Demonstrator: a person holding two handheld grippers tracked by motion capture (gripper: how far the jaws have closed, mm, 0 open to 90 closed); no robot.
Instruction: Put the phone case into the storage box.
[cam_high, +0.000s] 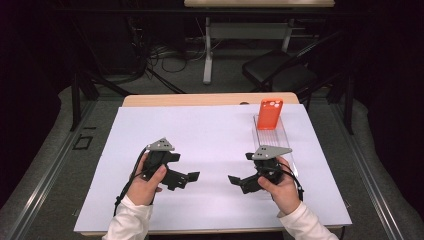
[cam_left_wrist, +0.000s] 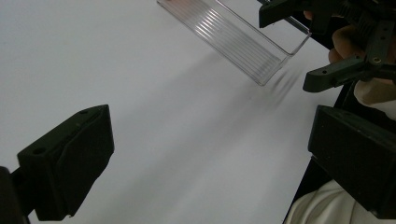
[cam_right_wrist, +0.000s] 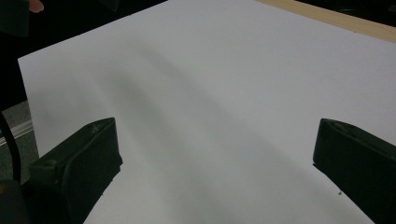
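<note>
both gripper sets wide apart, right gripper (cam_high: 239, 181) nearest clear stand (cam_high: 274, 131)

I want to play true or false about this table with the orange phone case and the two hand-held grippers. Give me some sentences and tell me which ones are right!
1. The orange phone case stands at the far end of the clear tray. True.
2. The left hand-held gripper is squeezing the phone case. False: its jaws are open and hold nothing, over the white sheet.
3. The right hand-held gripper is open. True.
4. The clear tray lies on the person's left side of the table. False: it lies on the right side, beside the right hand-held gripper.
5. The two hand-held grippers point toward each other. True.
</note>
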